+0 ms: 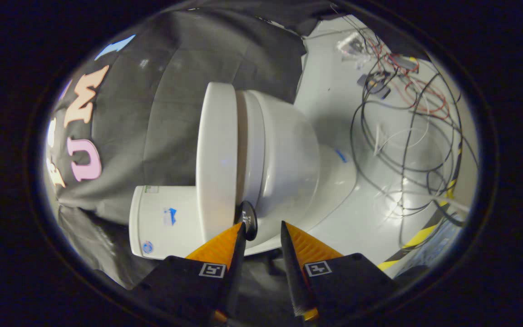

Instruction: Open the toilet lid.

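The claw (263,229) is released, its orange fingers (218,245) spread with a gap between them. Just ahead of one fingertip, a small black knob (248,220) sits at the edge of the toilet lid (216,154), closed on the toilet bowl (288,150). Beyond lies pale floor (334,95) with tangled cables (407,127).

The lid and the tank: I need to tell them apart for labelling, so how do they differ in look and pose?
The lid is a thin, rounded slab lying closed against the seat; the tank is a boxier block behind it. The lid is plain white; the tank carries small blue marks and a sticker. The lid's rim sits just ahead of the open gripper, whose fingers touch nothing; the tank lies off to one side of them. Both are glossy white.
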A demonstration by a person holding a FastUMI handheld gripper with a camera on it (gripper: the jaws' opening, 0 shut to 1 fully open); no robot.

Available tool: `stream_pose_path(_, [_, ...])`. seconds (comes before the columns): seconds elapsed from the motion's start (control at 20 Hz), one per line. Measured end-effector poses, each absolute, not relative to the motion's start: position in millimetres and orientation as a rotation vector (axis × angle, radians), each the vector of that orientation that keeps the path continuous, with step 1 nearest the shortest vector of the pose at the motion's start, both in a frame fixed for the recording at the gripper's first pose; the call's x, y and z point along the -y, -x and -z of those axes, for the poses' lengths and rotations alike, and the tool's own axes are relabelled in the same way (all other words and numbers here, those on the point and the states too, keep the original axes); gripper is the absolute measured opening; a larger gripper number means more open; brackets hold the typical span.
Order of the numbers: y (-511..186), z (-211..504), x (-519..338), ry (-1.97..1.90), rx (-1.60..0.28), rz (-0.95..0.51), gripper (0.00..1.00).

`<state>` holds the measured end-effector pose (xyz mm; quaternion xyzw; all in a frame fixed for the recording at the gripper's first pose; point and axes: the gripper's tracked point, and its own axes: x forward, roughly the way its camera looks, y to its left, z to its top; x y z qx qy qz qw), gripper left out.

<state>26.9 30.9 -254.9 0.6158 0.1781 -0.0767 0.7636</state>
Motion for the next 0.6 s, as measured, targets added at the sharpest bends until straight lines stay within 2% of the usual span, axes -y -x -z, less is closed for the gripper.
stream_pose_path(0.1, [-30,260,-31,-1.323,-0.382,0.176,0.56])
stream_pose_path(0.15, [-32,262,-20,-1.320,-0.352,0.226,0.48])
stream_pose_path(0.2, [-36,250,-24,-1.359,-0.311,0.181,0.36])
stream_pose_path(0.3, [-36,253,-20,-1.358,-0.322,0.192,0.13])
stream_pose_path(0.5, [-30,245,-11,-1.370,-0.275,0.196,0.15])
stream_pose_path(0.55, [-36,245,-16,-1.388,-0.277,0.196,0.01])
stream_pose_path(0.6, [-37,247,-12,-1.394,-0.269,0.230,0.01])
